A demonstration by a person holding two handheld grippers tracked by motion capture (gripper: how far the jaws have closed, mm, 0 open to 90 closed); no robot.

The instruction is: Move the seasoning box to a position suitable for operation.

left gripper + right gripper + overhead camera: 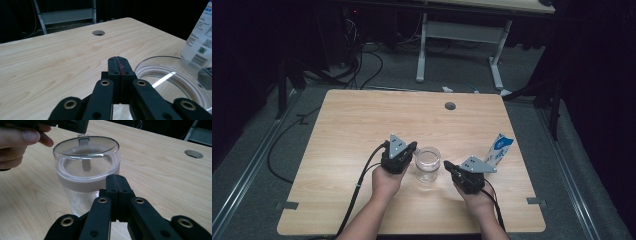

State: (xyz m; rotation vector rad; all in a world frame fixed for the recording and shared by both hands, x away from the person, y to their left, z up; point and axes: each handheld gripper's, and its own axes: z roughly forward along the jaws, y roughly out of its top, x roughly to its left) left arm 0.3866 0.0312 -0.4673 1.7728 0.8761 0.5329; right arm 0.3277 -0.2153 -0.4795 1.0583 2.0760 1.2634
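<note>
A clear jar (428, 163) with a transparent lid stands upright on the wooden table (352, 130), between my two grippers. My left gripper (413, 146) sits just left of the jar, jaws shut with nothing between them; in the left gripper view its tip (119, 60) rests beside the jar's rim (172, 72). To the jar's right, my right gripper (446, 164) points at it, also shut and empty. The right gripper view has its tip (117, 178) close in front of the jar (86, 170). A small milk carton (499, 149) stands right of the right gripper.
A round cable hole (450, 106) lies near the table's far edge. Cables trail from both grippers toward the near edge. Beyond the table stand a white desk frame (459, 35) and loose cables on the floor. The carton (201, 37) stands behind the jar.
</note>
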